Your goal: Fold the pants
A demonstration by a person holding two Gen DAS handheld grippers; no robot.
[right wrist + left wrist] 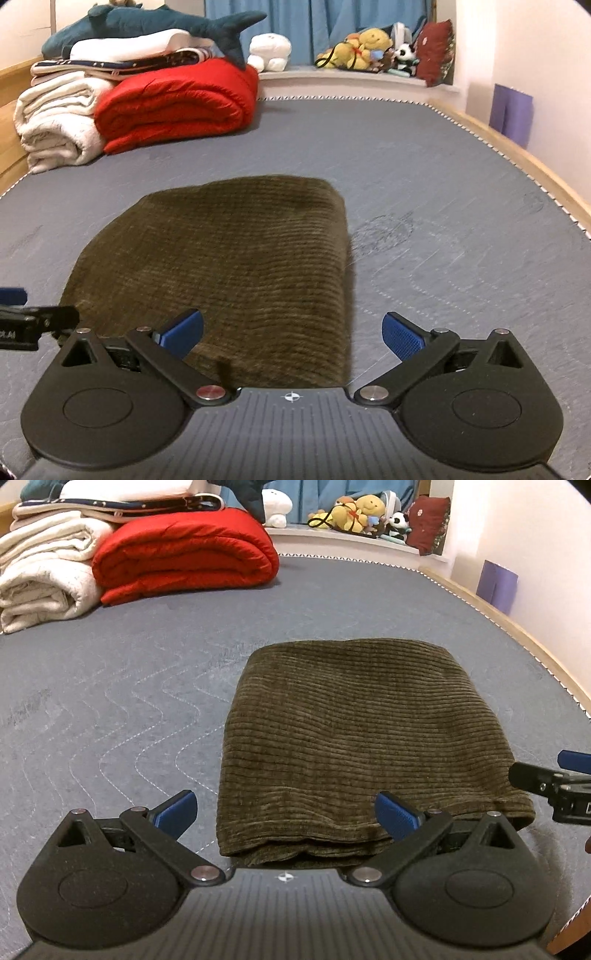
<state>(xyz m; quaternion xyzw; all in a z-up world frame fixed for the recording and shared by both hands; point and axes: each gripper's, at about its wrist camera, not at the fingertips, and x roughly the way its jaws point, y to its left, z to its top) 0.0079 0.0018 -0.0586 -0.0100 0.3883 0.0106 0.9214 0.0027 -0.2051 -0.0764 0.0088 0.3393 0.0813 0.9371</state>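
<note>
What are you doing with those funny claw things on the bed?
A person is folding pants with a tool in each hand. The brown corduroy pants already lie folded into a neat rectangle on the grey mattress. The left tool and the right tool are both open, holding nothing, at the near edge of the pants.

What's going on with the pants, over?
Left gripper open, right gripper open, both empty. Pants folded into a compact rectangle on the mattress. Nothing in the way.

Bare mattress (110, 701) beside folded pants (354, 731), red quilt (184, 554) far back
</note>
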